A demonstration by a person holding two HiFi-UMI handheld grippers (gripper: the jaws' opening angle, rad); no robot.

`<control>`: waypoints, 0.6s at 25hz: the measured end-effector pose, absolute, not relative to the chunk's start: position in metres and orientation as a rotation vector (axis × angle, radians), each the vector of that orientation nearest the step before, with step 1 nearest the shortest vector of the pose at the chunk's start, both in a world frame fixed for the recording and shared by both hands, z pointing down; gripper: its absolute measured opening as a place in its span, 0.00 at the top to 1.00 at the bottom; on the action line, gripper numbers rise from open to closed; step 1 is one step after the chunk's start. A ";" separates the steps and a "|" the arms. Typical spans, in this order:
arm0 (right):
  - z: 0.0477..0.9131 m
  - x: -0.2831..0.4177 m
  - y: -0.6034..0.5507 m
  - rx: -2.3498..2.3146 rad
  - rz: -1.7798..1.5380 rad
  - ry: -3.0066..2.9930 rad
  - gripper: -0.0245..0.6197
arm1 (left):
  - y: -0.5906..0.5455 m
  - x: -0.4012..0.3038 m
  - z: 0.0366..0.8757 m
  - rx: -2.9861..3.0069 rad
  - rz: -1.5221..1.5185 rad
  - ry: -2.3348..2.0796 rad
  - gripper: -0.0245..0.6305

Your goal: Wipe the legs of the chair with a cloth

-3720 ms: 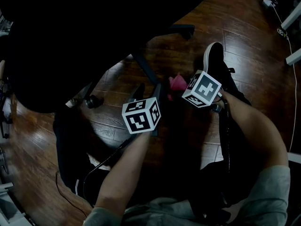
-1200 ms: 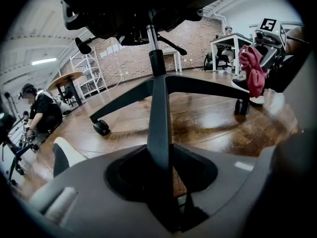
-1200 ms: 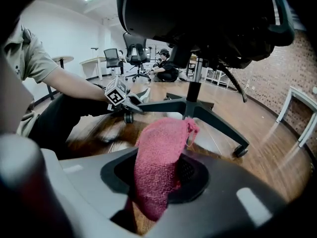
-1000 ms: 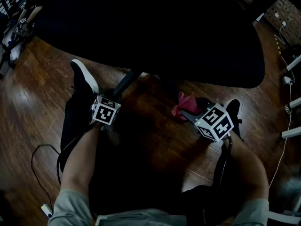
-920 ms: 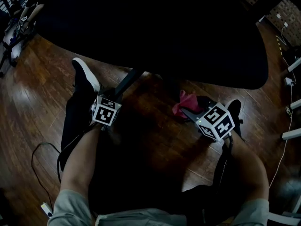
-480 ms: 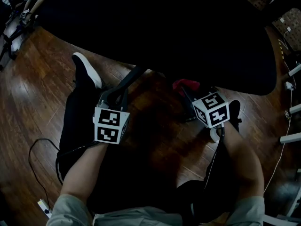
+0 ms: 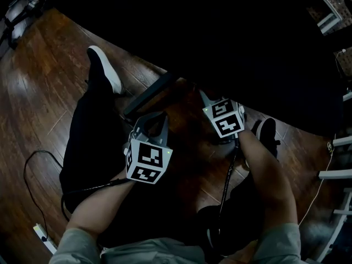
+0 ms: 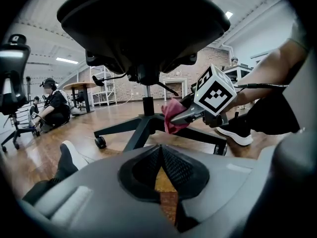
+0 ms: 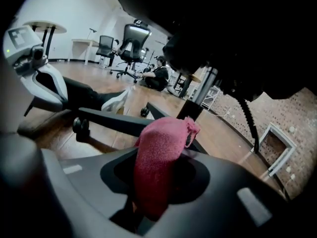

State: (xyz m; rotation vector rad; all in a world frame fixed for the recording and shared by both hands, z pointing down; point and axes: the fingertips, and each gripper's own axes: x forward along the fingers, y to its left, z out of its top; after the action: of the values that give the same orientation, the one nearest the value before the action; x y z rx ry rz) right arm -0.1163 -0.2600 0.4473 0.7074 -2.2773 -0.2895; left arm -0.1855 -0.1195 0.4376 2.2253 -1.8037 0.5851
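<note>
The black office chair's seat (image 7: 220, 32) fills the top of the head view, and one chair leg (image 7: 147, 95) shows below it. In the left gripper view the chair legs (image 8: 121, 128) spread from the column (image 8: 147, 105). My right gripper (image 9: 158, 192) is shut on a pink cloth (image 9: 161, 152), held just short of a leg (image 9: 111, 119) near the column (image 9: 198, 97). Seen from the left gripper view, the cloth (image 8: 171, 115) sits at the hub. My left gripper (image 8: 159, 155) is shut and empty, raised in front of the base. From above, the left gripper (image 7: 154, 120) and right gripper (image 7: 204, 97) flank the leg.
My shoes (image 7: 104, 67) (image 7: 267, 131) rest on the wood floor on both sides of the base. A caster (image 8: 100, 142) ends one leg. A cable (image 7: 33, 164) and power strip (image 7: 43, 236) lie at left. People (image 8: 54, 108) and other chairs (image 9: 130, 46) are in the background.
The left gripper has come up and back from the chair leg towards me. The right gripper has carried the cloth leftwards, under the seat towards the column.
</note>
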 end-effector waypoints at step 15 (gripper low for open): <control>0.507 -0.006 -0.176 0.406 -0.055 -2.072 0.76 | -0.118 -0.148 0.441 2.299 0.603 -1.752 0.95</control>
State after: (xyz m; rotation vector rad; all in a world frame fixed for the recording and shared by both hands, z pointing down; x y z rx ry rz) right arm -0.0057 -0.1760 0.5065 0.4060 -2.0716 -0.0547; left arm -0.1485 -0.1180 0.4414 2.2988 -1.7518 0.6030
